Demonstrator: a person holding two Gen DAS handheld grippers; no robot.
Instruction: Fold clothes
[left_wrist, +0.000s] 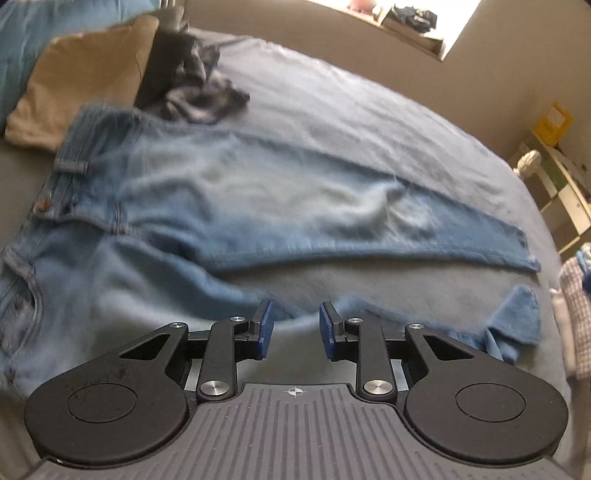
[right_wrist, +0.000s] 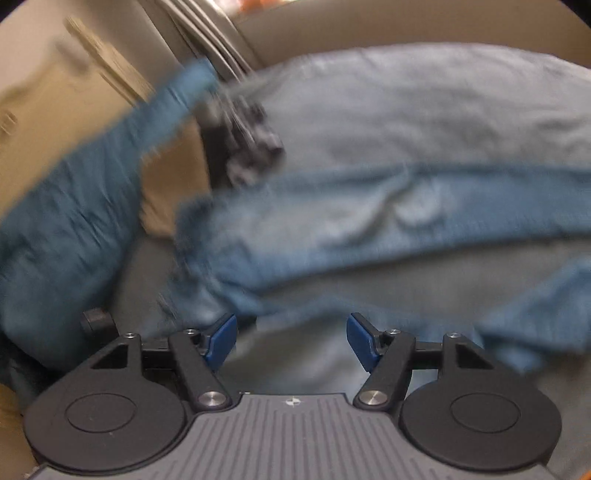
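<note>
I have the jeans (left_wrist: 229, 206) spread flat on the bed (left_wrist: 351, 110), waistband toward nine o'clock and both legs running off toward three o'clock, with a gap of bedcover between them; the near leg's hem (left_wrist: 517, 317) is flipped over on itself at about four o'clock. My left claw (left_wrist: 295, 328) hangs over the near leg with its fingers apart and nothing between them, and my right claw (right_wrist: 291, 338) is likewise spread wide and empty above the same leg. The right view is smeared, so I cannot place its pads against the cloth with any confidence. My worry is that a pinch made blind would catch the bedcover along with the denim, or take only one layer, and drag the legs out of line. The curled hem could also get trapped inside a fold. A dark crumpled garment (left_wrist: 192, 85) at eleven o'clock sits just beside the waistband and might snag.
</note>
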